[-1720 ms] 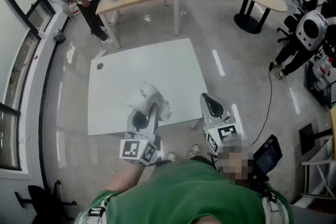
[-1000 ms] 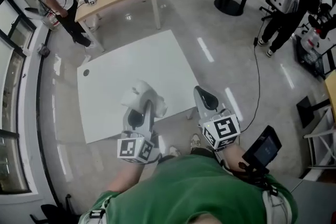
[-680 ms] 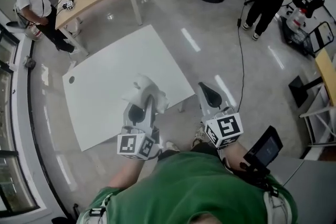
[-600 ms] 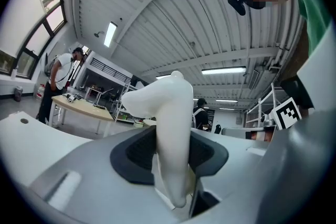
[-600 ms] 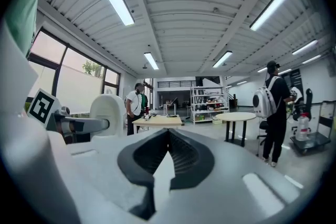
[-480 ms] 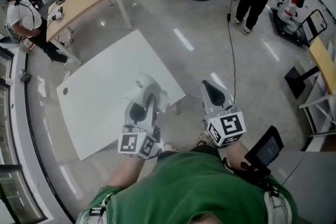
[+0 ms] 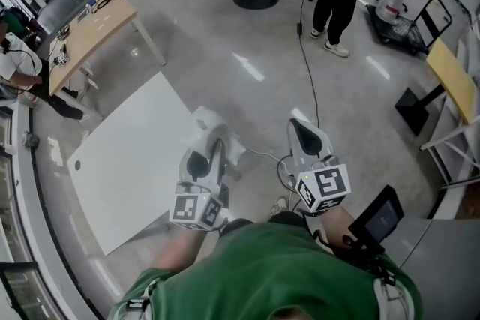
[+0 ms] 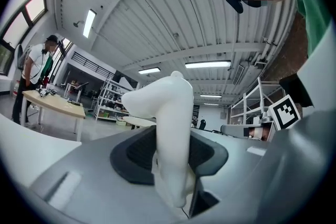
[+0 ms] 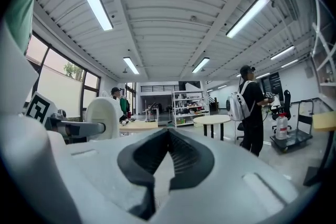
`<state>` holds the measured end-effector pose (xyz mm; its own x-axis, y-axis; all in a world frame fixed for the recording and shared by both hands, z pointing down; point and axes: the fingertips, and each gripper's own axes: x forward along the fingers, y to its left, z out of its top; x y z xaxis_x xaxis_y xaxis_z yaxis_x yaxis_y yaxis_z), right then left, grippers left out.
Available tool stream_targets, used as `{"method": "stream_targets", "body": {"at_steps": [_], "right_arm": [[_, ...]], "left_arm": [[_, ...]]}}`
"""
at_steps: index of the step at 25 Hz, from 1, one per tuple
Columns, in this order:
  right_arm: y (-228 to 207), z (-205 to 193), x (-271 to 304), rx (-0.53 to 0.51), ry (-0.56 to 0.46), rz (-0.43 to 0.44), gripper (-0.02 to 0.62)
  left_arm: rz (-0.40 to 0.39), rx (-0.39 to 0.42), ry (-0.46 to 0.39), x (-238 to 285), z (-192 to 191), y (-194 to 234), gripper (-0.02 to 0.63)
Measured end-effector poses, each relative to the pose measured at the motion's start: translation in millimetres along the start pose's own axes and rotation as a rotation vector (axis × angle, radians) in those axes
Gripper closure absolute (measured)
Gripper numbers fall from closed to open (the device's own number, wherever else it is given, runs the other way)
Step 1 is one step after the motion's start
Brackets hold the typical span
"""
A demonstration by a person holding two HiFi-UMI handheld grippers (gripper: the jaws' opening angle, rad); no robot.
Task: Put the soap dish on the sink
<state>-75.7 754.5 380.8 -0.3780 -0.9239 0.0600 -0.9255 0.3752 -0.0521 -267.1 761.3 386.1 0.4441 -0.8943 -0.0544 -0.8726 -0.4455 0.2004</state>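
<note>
Over the floor [image 7: 225, 34], the left tool [image 7: 213, 146] clamps the white soap dish [image 8: 168, 123]. The right tool [image 9: 168, 136] stands closed and empty

You hold both grippers out in front of your chest, side by side and roughly level. Your left gripper [image 7: 212, 150] has its jaws clamped on the white soap dish [image 7: 208, 120], which stands up between them. Your right gripper [image 7: 298, 125] is empty, its jaws closed together at the tips.
</note>
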Motion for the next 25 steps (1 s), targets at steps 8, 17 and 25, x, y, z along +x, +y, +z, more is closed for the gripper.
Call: {"method": "stream_targets", "body": {"at_steps": [8,17,25], "right_arm": [[-74,-1,-10,0.009,-0.004,-0.037,0.594],[-118,-1,-10,0.033,-0.018,-0.078,0.592],[-141,-6,21,0.032,0.001,-0.093,0.592]], "left_arm": [[-0.053,0.009,0.019,62,-15,-57,0.454],[-0.102,0.016,0.024,105,-20,-89,0.454],[-0.112,-0.004,0.024,145,-26,-80,0.454]]}}
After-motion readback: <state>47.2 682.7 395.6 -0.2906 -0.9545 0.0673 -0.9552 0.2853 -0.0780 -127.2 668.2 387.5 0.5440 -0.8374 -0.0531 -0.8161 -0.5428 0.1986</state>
